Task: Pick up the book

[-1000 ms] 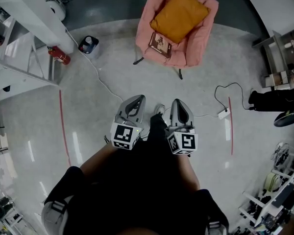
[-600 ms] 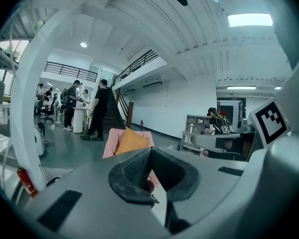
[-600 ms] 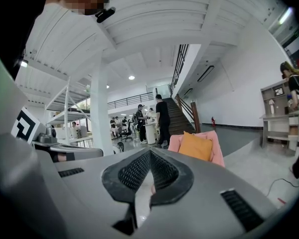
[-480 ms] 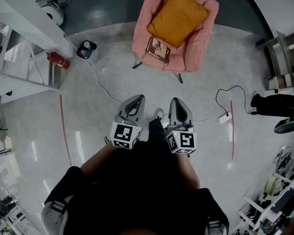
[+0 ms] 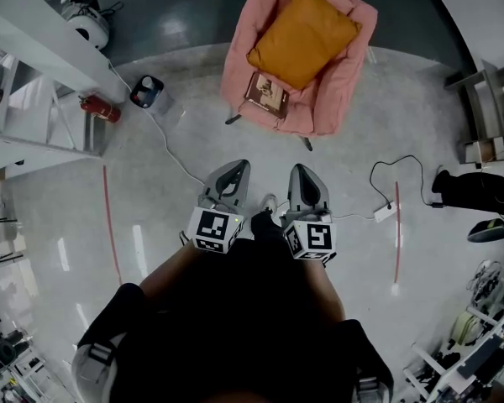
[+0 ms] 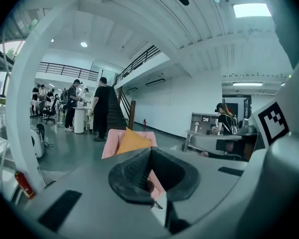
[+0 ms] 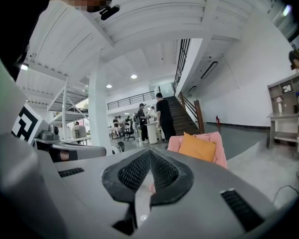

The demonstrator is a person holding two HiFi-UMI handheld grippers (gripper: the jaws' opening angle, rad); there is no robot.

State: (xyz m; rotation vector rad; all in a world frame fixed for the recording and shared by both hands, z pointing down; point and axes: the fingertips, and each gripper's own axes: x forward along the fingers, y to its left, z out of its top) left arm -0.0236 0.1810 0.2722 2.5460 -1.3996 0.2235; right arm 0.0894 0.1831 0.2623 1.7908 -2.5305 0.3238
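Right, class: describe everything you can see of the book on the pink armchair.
The book looks small, flat and rectangular, with a pale cover bearing a dark picture too small to read. It seems closed and lies face up on the seat of the pink armchair, near the front edge. The orange cushion sits just behind it; whether they touch cannot be told.

The head view is dim and muted, with pale glare streaks on the polished floor [image 5: 59, 254]. Both gripper views are brighter under ceiling lights [image 6: 83, 44], heavily fisheye-bent with black corners; the left claw [image 6: 150, 152] looks soft.
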